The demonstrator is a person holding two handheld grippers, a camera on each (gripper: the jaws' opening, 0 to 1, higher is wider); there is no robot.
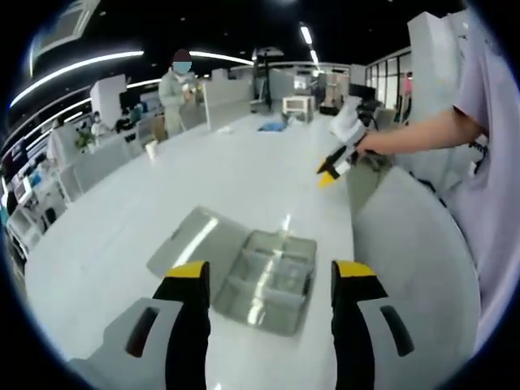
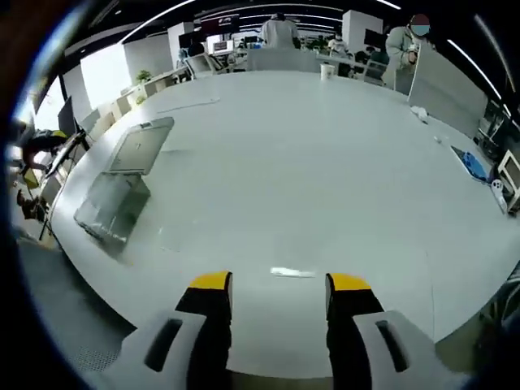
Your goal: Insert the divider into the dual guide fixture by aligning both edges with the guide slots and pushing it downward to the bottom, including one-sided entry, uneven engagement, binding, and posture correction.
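Left gripper (image 1: 270, 280): jaws set wide apart, nothing between them; hangs above the white table (image 1: 244, 171), aimed down at the clear box.

Item 1, clear flat panel (image 1: 195, 237): lies flat on the table, just left of the clear box and touching or slightly overlapping its left edge. Could be the divider or a lid; cannot tell which. In the right gripper view the same panel (image 2: 140, 145) lies beyond the box, near the table's left edge.

Item 2, clear compartmented box (image 1: 268, 280): likely the dual guide fixture. Shallow, transparent, with inner cross partitions; sits on the table directly ahead of the left gripper, between its 2 jaw tips in the picture. In the right gripper view the box (image 2: 114, 207) sits close to the table's left edge.

Item 3, right gripper (image 2: 278, 284): jaws well apart, empty; held over bare table, well apart from box and panel. A small pale strip (image 2: 292, 272), unidentified, lies on the table just beyond its jaw tips. From the left gripper view this gripper (image 1: 333, 166) appears raised at right, on a person's outstretched arm (image 1: 422, 134).

Status, as judged: nothing grasped, no loose part standing in any slot. Picking up, aligning both edges, pushing down and any correction all remain to be done.
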